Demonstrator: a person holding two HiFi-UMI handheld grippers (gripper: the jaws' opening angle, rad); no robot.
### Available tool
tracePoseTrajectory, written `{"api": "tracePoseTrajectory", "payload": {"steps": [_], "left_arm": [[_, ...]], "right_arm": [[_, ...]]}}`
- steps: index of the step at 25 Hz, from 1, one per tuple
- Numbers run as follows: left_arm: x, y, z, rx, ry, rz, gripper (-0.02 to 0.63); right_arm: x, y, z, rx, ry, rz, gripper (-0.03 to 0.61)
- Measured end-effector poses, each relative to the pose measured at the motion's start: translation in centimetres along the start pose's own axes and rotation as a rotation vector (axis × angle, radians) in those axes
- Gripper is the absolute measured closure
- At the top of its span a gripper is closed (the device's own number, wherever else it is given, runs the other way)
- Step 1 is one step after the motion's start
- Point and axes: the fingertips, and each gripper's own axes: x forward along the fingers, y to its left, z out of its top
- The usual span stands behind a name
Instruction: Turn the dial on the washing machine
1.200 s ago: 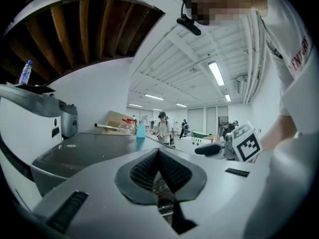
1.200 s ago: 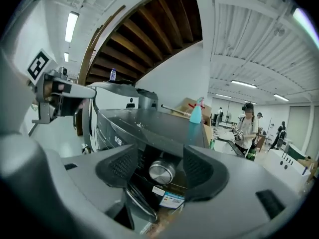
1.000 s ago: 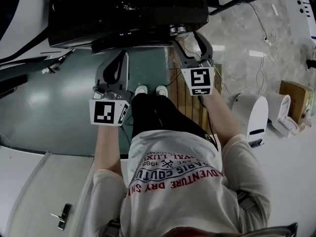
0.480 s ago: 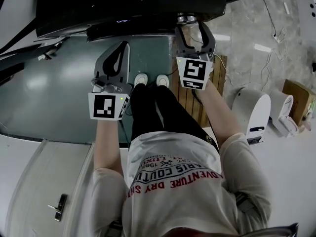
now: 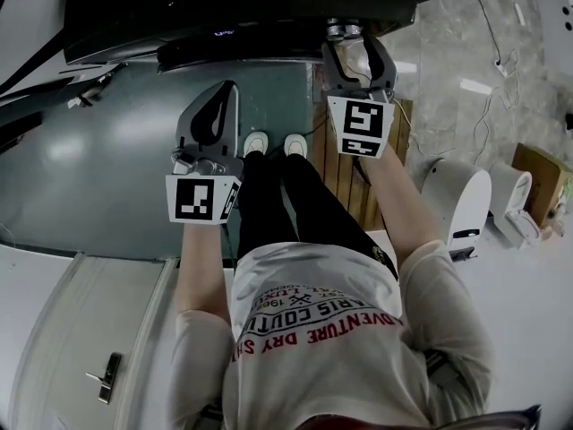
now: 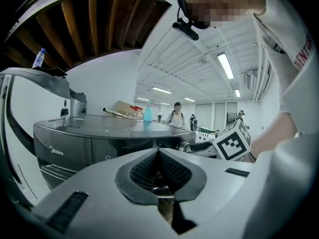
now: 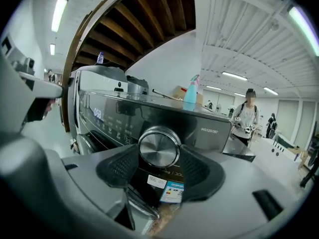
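Seen from the head view, both grippers are up at the dark washing machine (image 5: 242,7). The left gripper (image 5: 230,88) hangs over the green floor (image 5: 107,150), short of the front panel. The right gripper (image 5: 349,45) reaches to the machine's corner, where the dial (image 5: 345,30) shows only as a small chrome knob between its jaw tips. The dial's face cannot be seen from up here.

The left gripper view gives what that one lacks: its jaws are closed together with nothing in them. The machine's grey front and top lie beyond the tips.

Only the right gripper view shows the dial head-on, a round brushed-metal disc dead centre between the jaws. They stand wide and have just been closing a little, and the black pads (image 7: 119,168) sit just beside its rim on either side. A lit display (image 7: 97,112) glows to the left on the panel, and a blue spray bottle (image 7: 190,93) stands on top of the machine
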Motion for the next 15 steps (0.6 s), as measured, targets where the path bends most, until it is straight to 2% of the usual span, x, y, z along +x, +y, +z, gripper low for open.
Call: {"api": "tracePoseTrajectory", "payload": {"steps": [6, 12, 15], "left_arm": [[-0.4, 0.2, 0.4, -0.012, -0.004, -0.005, 0.598], [-0.4, 0.8, 0.6, 0.016, -0.002, 0.011, 0.598], [-0.6, 1.2, 0.4, 0.015, 0.005, 0.016, 0.598]], "right_arm": [[0.0, -0.6, -0.5, 0.091, 0.008, 0.016, 0.314], [0.0, -0.9, -0.7, 0.323, 0.006, 0.065, 0.316], [0.1, -1.0, -0.8, 0.379, 0.007, 0.093, 0.316]]}}
